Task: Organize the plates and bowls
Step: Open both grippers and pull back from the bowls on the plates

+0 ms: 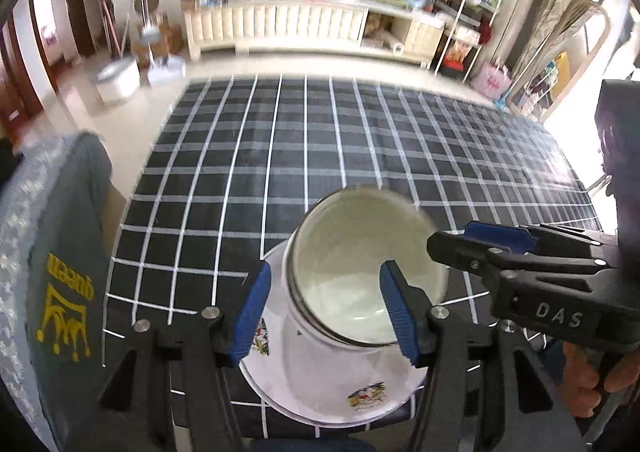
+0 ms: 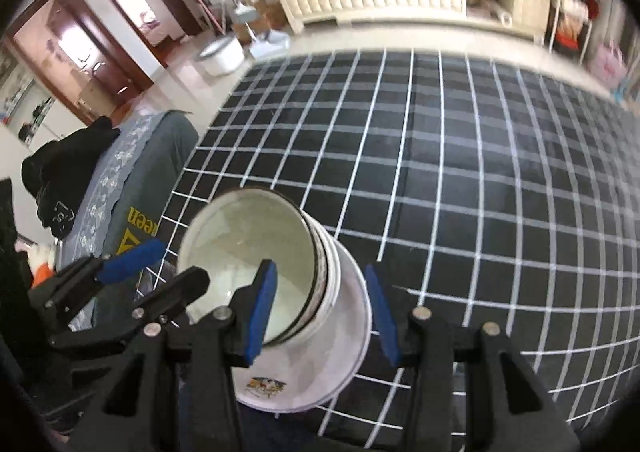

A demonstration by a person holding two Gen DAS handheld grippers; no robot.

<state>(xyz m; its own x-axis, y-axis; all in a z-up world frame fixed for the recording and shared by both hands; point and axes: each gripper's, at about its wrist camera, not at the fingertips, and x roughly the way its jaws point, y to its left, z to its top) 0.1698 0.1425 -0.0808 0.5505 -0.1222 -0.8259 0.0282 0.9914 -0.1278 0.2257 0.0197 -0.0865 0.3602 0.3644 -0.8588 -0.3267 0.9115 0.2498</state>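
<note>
A stack of white bowls point(image 1: 352, 272) with dark rims stands on a white plate point(image 1: 320, 392) with cartoon prints, near the front edge of the checked table. My left gripper point(image 1: 324, 312) is open, one blue pad on each side of the stack's left wall, above the plate. My right gripper point(image 2: 320, 312) is open around the stack's right wall point(image 2: 324, 284), over the plate point(image 2: 320, 372). The right gripper also shows in the left wrist view point(image 1: 480, 244), and the left gripper in the right wrist view point(image 2: 160, 268).
The table wears a black cloth with white grid lines point(image 1: 320, 155). A chair with a grey cover point(image 1: 60, 272) stands at the table's left. A cream cabinet point(image 1: 280, 23) with clutter lines the far wall.
</note>
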